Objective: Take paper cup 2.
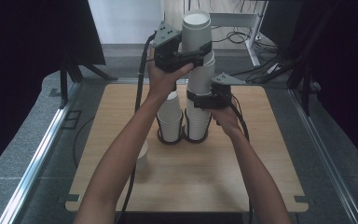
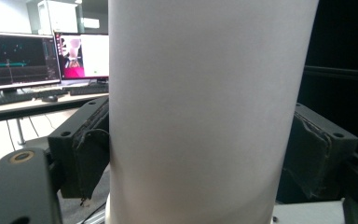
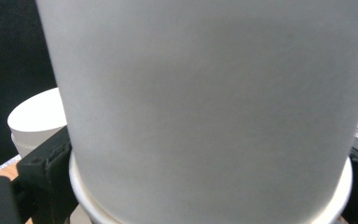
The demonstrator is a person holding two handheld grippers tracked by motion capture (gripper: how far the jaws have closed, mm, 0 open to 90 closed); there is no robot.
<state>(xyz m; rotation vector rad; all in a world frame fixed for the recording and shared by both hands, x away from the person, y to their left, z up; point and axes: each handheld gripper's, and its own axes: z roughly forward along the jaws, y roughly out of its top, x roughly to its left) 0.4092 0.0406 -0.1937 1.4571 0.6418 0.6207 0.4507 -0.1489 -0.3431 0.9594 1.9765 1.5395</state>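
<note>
Clearly the top cup is what you are working free; it sits highest on the tall stack of white paper cups, raised above the rest, and your left gripper is clamped around its wall just under mid-height, the jaws pressed against both sides of the cup so it can come off without being crushed; lower down, your right gripper is closed around the stack itself, pads hugging a cup just above a rim, and that hold looks meant to keep the remaining cups from riding up with the one you pull; the stack stands in the right ring of a black holder near the middle of the wooden table, with a shorter stack in the left ring just beside it, probably where separated cups collect; a single cup rests on the table nearer you, partly behind your left forearm, well apart from both stacks.
</note>
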